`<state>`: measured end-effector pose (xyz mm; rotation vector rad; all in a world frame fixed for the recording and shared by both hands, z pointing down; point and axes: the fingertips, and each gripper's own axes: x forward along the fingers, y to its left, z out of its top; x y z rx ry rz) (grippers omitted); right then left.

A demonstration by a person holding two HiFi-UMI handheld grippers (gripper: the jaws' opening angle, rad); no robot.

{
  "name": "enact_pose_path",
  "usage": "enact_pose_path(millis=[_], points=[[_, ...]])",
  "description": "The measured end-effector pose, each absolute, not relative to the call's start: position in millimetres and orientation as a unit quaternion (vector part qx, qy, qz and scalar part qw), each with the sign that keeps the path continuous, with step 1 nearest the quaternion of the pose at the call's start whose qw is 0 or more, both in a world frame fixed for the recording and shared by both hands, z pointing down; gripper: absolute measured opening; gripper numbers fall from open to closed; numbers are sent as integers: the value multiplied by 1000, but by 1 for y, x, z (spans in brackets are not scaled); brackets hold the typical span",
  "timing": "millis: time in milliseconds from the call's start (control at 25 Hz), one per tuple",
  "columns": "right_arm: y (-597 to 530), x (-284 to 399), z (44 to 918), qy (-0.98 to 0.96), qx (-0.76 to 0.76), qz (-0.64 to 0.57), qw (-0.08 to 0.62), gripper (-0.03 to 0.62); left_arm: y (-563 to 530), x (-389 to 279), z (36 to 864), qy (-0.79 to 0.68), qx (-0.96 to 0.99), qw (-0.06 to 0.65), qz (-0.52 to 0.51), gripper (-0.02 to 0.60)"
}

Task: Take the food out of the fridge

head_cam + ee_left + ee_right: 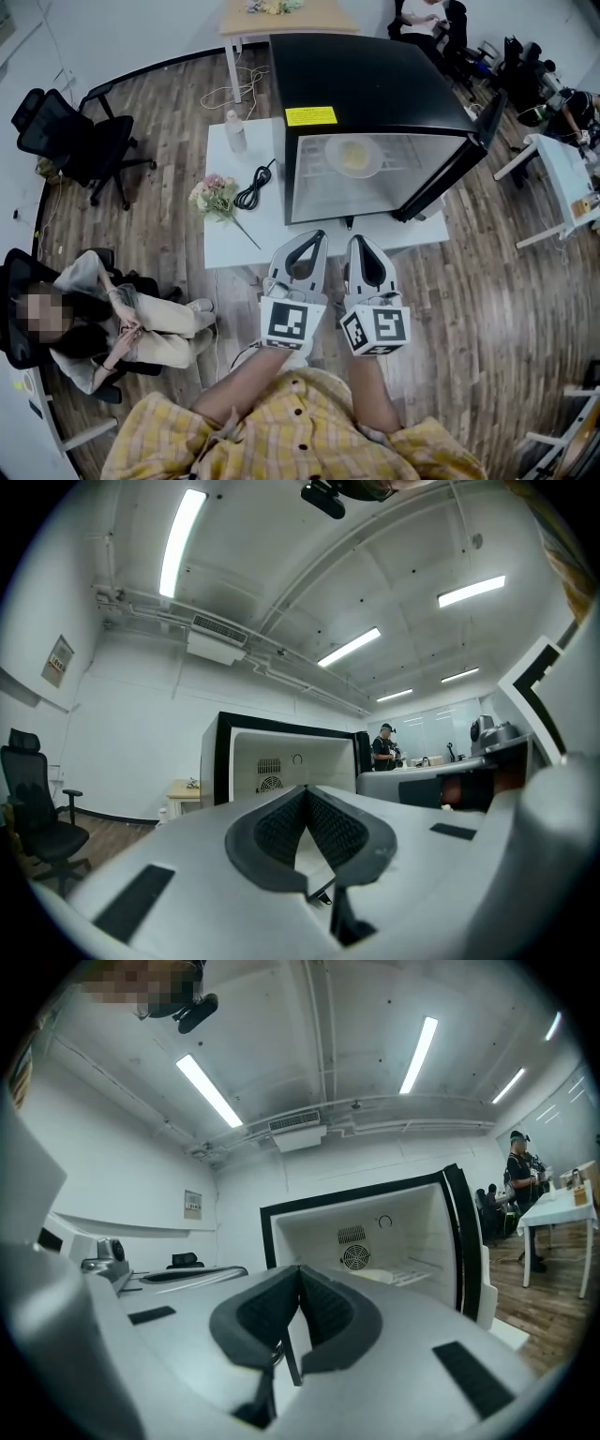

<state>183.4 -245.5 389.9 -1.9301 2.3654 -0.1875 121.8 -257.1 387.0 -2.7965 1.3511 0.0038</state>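
Two closed, empty grippers (pixel 314 240) (pixel 360 241) face the fridge (pixel 375 84) on a table (pixel 234 234), floor (pixel 487 309) seemingly wood.

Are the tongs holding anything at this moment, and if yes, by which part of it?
Nothing is held. The left tongs and the right tongs are both shut and empty; the plate of food lies inside the fridge.

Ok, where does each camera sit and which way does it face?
Head view: on the head, steeply down at the open fridge; left tongs, right tongs, forearms show.
Left gripper view: on left tongs, level toward the fridge; shut jaws show.
Right gripper view: on right tongs, level into the fridge; shut jaws show.
Shared: all see the fridge.
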Motion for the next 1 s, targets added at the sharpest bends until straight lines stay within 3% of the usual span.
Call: enact_pose_path(millis=[440, 640, 1000], points=[[-289, 195, 408, 760, -628, -142, 94, 8, -288, 129, 383, 427, -904, 25, 5, 8], [-307, 208, 429, 733, -611, -239, 178, 8, -298, 132, 383, 422, -906, 27, 6, 8], [-335, 237, 478, 628, -506, -435, 400, 8, -312, 138, 383, 416, -909, 36, 2, 8]])
